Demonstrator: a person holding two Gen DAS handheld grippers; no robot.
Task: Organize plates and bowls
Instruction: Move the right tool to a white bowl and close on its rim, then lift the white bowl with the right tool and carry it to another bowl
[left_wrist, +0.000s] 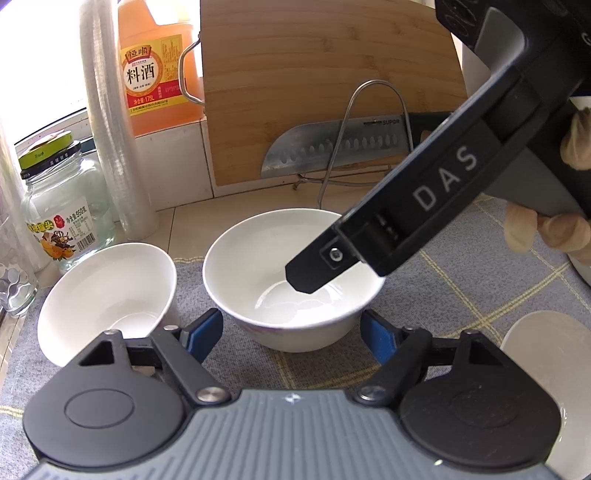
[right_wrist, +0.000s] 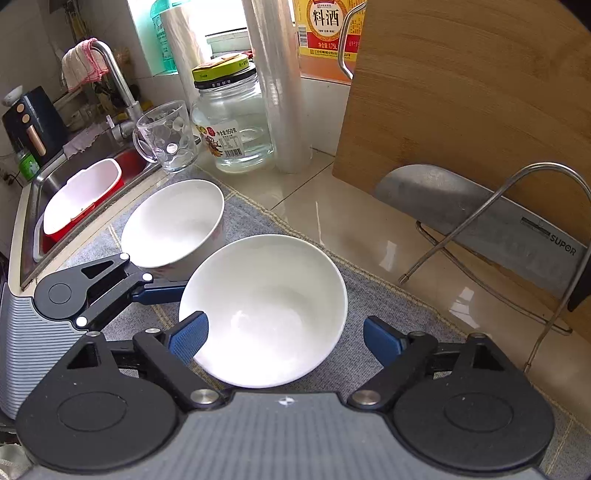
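Risk: both tools half-open on one bowl (right_wrist: 264, 310), neither pinching yet. Right tool (right_wrist: 286, 338) has one finger inside its rim; left tool (left_wrist: 291, 334) straddles its base. Uneven closing could tip it off the mat (left_wrist: 461, 280) into the second bowl (left_wrist: 107, 299) alongside, on the tabletop.

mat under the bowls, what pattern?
Grey cloth mat with yellow check lines; clearest in left wrist view.

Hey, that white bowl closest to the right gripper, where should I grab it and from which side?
Take the near bowl by its rim, coming down from above on the near side, one finger inside and one outside. It sits upright and open on the grey mat, too wide to span comfortably. The right gripper already hangs over that near rim with its jaws open, one pad over the bowl.
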